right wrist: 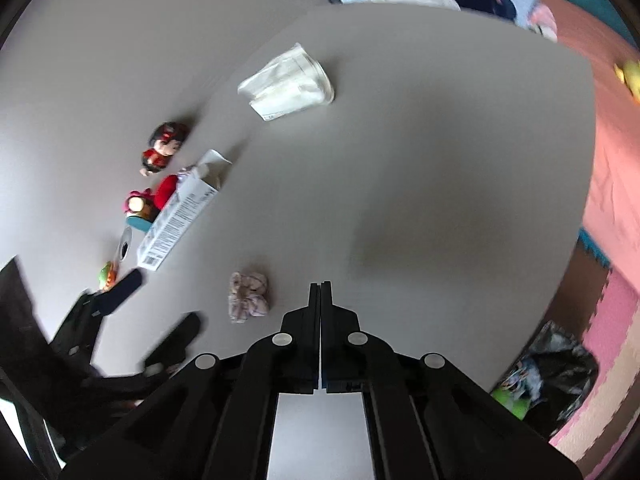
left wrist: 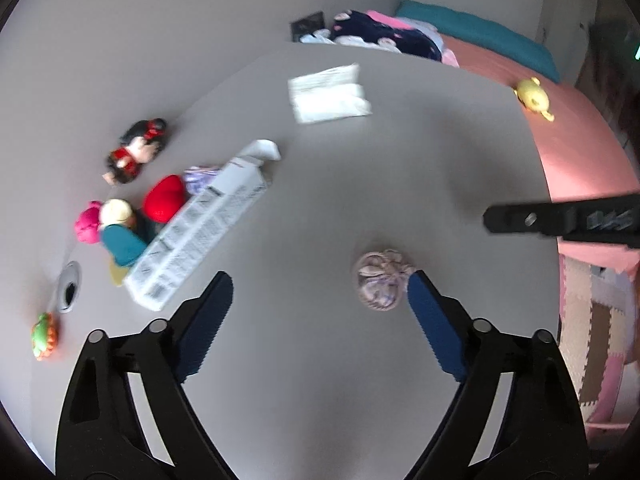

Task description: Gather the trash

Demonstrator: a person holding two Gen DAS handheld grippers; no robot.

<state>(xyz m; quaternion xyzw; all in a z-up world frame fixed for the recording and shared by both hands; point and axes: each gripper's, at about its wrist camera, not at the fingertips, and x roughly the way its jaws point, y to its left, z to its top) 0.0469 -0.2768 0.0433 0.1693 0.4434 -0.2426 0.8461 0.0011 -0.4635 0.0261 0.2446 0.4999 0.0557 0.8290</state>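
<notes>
Currently: crumpled wrapper ball [left wrist: 383, 286] lying just inside left tongs' [left wrist: 320, 300] spread right finger; right tongs [right wrist: 320, 286] pressed together, holding nothing.

Soft, even daylight fills both views, and the grey table [left wrist: 360, 184] shows no glare, only broad blurred shadows: one beside the right gripper [right wrist: 321, 286] and one on the table's far side near the pink bed [left wrist: 576, 148]. Both pictures are slightly smeared, so the print on the long white box [left wrist: 196, 232] is unreadable and the left gripper [right wrist: 164, 300] is streaked in the right wrist view. The fisheye lens bends the table's edge into a curve and leaves black corners around each picture.
</notes>
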